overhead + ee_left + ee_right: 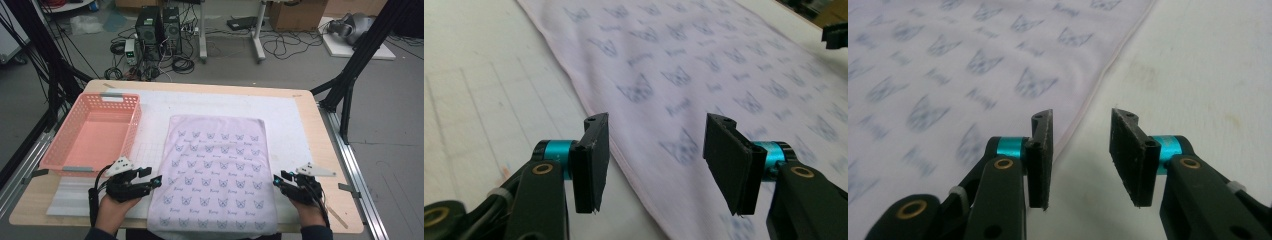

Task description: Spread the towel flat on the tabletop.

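Note:
A pale pink towel (215, 170) printed with blue butterflies lies flat on the white mat, its near end hanging over the table's front edge. My left gripper (154, 179) hovers at the towel's left edge, jaws apart with nothing between them; in the left gripper view the towel (704, 75) runs under the open left gripper (656, 145). My right gripper (278, 180) sits at the towel's right edge. In the right gripper view the right gripper (1082, 150) stands open over the hem of the towel (973, 65), and nothing is pinched.
A pink plastic basket (131, 120) stands at the table's left, close behind my left hand. The white mat (292, 125) covers most of the wooden table (327, 150). Computers, cables and black frame legs stand on the floor beyond the far edge.

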Demonstrator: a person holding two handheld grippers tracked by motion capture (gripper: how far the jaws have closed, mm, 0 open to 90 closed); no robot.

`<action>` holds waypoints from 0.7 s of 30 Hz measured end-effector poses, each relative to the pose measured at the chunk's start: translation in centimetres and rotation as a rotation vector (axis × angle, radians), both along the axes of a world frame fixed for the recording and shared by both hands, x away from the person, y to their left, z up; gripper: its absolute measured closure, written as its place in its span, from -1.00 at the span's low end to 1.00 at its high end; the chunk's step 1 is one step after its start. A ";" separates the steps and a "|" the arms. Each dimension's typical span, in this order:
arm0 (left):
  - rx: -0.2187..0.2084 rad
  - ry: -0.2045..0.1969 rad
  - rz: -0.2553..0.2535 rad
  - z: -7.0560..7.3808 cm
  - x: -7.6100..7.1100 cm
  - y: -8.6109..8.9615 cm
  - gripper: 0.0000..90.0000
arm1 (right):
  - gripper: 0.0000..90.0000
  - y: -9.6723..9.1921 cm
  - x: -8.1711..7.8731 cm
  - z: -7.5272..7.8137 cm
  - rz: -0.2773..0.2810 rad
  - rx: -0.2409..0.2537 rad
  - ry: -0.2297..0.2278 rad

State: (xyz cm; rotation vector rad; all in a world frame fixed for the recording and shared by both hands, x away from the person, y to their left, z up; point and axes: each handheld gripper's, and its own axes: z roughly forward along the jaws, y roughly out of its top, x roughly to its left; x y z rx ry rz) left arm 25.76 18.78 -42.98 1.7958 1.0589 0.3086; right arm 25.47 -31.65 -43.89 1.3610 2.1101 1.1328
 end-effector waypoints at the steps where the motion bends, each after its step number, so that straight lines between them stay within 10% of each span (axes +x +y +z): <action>1: -0.007 0.001 0.012 0.0 0.5 -0.1 -0.01 | 0.37 0.2 0.8 -0.1 -0.005 -0.003 -0.001; 11: -0.001 0.011 0.035 -0.4 4.0 -1.3 -0.02 | 0.97 1.8 4.4 -0.6 0.020 -0.098 0.066; 21: 0.040 0.011 0.115 -0.5 9.3 -2.0 0.09 | 0.37 -1.1 4.9 -0.1 -0.022 0.009 0.044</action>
